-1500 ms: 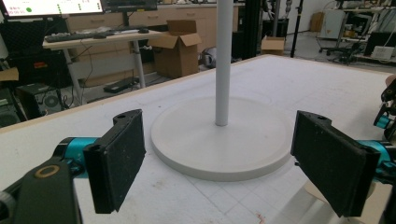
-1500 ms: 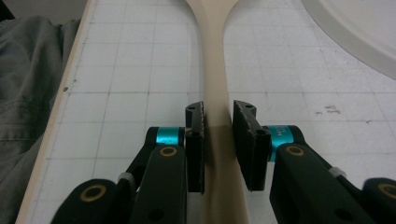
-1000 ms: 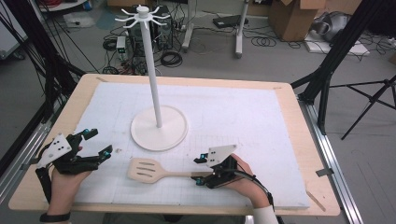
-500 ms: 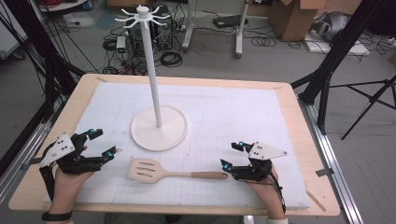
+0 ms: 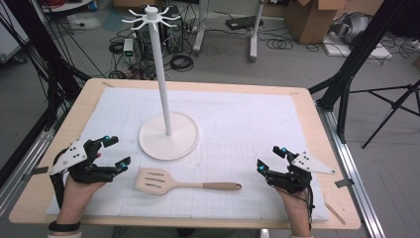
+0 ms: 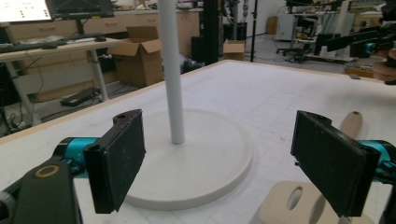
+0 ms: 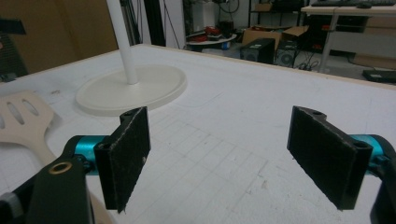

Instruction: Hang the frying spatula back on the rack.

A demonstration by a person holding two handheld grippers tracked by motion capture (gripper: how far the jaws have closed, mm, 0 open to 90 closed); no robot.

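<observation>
A beige slotted spatula (image 5: 183, 184) lies flat on the white mat, head to the left, wooden handle to the right. Behind it stands a white hook stand (image 5: 168, 136) with a tall pole and a round base. My left gripper (image 5: 118, 151) hovers open just left of the spatula's head, with nothing between its fingers. My right gripper (image 5: 269, 158) is open too, a short gap right of the handle's end. In the left gripper view the spatula's head (image 6: 289, 205) lies by the right jaw, with the stand's base (image 6: 205, 154) ahead. The right gripper view has the spatula (image 7: 23, 119) at far left.
The mat (image 5: 237, 124) covers most of the wooden table (image 5: 317, 129). The stand's hooks (image 5: 151, 14) spread out at the pole's top. Beyond the far edge the floor holds cables, boxes and tripod legs. Open mat lies to the right of the stand.
My right gripper has drawn back to the right, off the spatula's handle, and now stands open clear of it. The spatula stays put on the mat. My left gripper has barely shifted.
</observation>
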